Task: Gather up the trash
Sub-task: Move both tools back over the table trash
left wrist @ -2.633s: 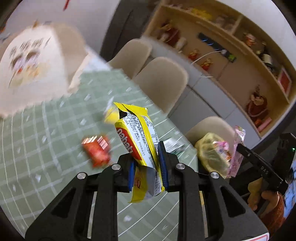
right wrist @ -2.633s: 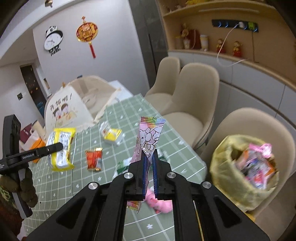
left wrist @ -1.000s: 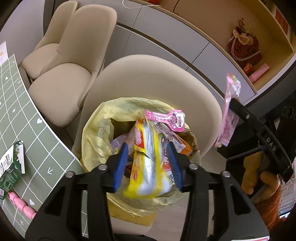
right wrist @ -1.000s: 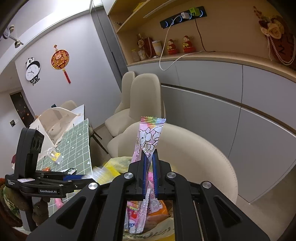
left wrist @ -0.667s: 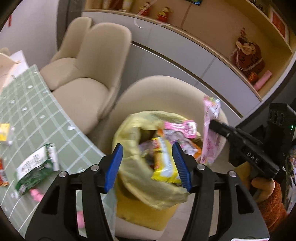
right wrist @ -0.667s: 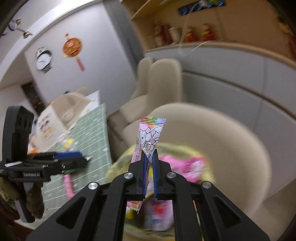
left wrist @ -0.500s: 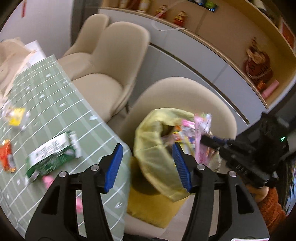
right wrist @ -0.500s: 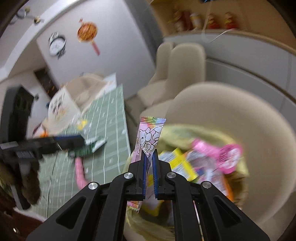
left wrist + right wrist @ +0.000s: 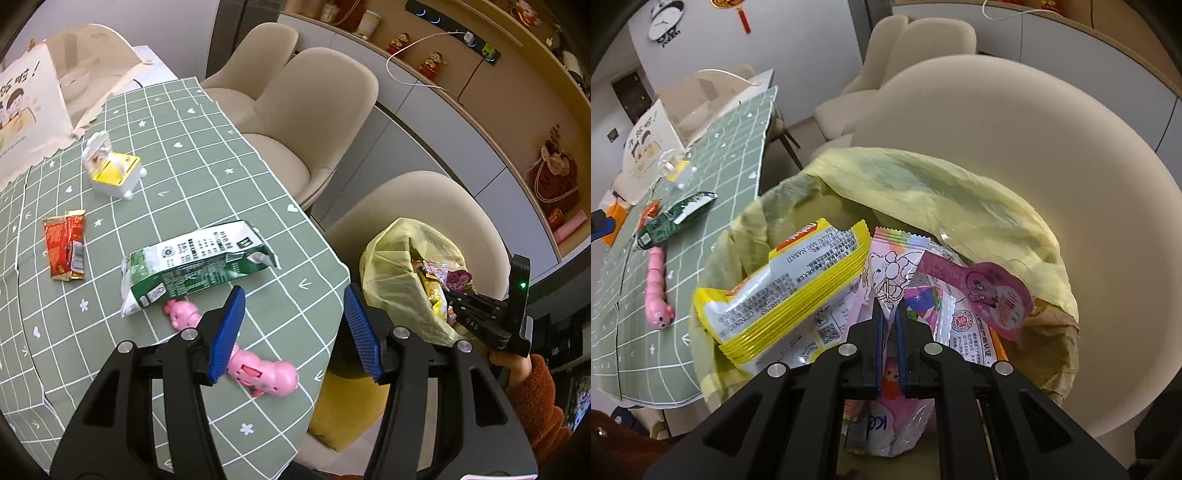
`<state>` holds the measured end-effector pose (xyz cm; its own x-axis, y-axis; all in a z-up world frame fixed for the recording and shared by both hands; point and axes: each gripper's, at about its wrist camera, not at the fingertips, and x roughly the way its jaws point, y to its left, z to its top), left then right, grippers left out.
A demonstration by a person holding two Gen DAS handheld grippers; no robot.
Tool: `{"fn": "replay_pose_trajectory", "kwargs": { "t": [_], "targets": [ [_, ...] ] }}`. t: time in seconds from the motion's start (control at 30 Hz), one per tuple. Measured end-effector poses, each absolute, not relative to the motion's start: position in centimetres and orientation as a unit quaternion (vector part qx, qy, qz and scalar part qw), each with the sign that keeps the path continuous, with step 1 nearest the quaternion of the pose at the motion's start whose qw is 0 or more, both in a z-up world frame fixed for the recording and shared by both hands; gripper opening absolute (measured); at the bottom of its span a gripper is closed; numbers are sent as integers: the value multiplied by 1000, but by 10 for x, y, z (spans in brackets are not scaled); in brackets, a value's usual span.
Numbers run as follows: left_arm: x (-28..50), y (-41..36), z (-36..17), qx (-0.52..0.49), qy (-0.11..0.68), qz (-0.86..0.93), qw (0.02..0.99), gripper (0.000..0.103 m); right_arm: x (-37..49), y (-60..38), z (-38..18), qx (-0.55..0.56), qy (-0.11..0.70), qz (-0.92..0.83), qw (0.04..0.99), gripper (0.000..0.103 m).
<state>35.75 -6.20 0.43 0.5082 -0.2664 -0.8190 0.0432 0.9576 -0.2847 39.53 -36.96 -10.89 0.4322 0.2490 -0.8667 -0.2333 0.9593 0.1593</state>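
Left gripper [image 9: 291, 332]: jaws standing apart, empty, having dropped the yellow wafer pack [image 9: 790, 288], now lying in the yellow trash bag [image 9: 923, 184]; now hovering over the table edge [image 9: 258, 184].
Right gripper [image 9: 890, 332]: still pinching the pink candy wrapper [image 9: 890, 266], now lowered into the bag's mouth.
Remaining on the table: green carton [image 9: 195, 262], pink toy [image 9: 258, 369], red sachet [image 9: 64, 243], small white-and-yellow box [image 9: 114, 173].
Bag sitting on a beige chair [image 9: 1034, 147].

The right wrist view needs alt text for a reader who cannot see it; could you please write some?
The right gripper, shut on a pink-and-white candy wrapper, hangs over a yellow plastic trash bag full of wrappers on a beige chair. A yellow snack packet lies on top; at left, a green checked tablecloth.
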Motion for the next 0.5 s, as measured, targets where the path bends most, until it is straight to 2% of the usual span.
{"fn": "replay_pose_trajectory", "kwargs": {
  "t": [0.2,0.3,0.5],
  "targets": [
    [357,-68,10,-107,481,-112,863,53,389,-361,-67,71,460,178,867,8],
    [360,-71,12,-111,480,-116,862,53,386,-343,-51,64,446,212,867,8],
    [359,-67,16,-107,476,-111,866,53,392,-324,-96,12,515,206,832,8]
  ]
}}
